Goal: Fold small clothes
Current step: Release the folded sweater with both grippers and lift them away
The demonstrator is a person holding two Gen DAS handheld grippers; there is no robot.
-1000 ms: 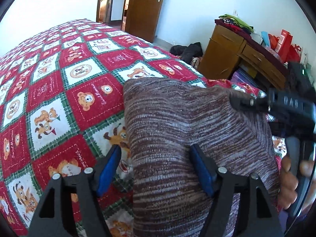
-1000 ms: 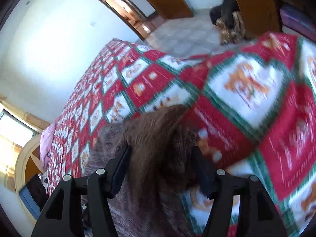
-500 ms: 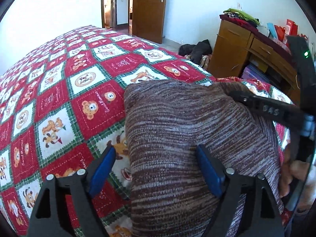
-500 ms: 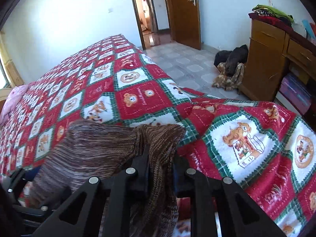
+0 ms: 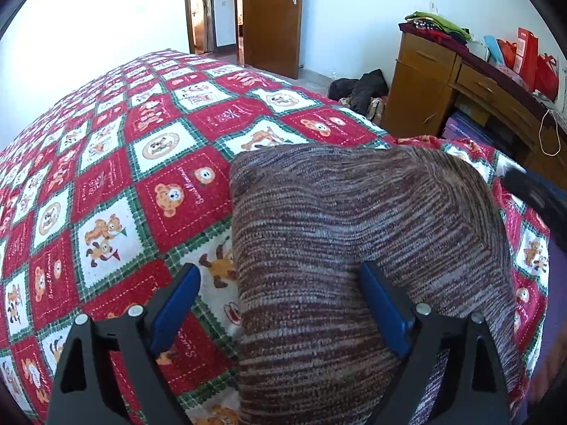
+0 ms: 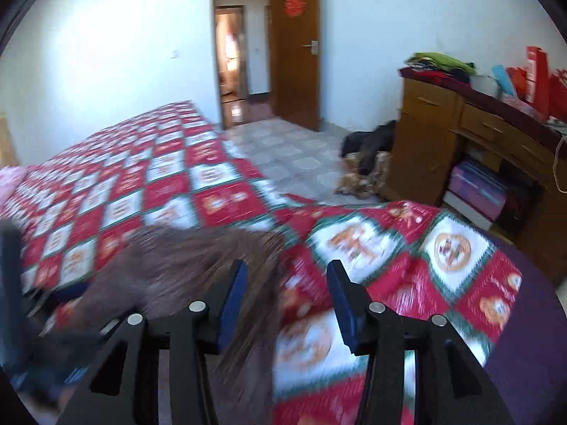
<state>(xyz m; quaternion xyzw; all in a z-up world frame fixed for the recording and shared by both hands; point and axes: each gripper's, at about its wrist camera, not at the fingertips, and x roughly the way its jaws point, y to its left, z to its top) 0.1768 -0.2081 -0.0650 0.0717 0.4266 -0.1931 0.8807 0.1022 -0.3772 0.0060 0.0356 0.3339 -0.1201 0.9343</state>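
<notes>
Both opening grippers flank folded sweater (image 5: 354, 233) on bedspread (image 5: 106, 184).

Red, white and green teddy-bear quilt (image 5: 106, 184) spread over the whole bed. Brown wooden door (image 6: 296, 49) open at the back with a red ornament (image 6: 293, 3) on it, dark heap of clothes (image 6: 368, 141) on the tiled floor (image 6: 283, 156) beside a wooden dresser (image 6: 425, 134). Folded clothes (image 5: 437, 24) and red gift bags (image 5: 528, 56) piled on top.
</notes>
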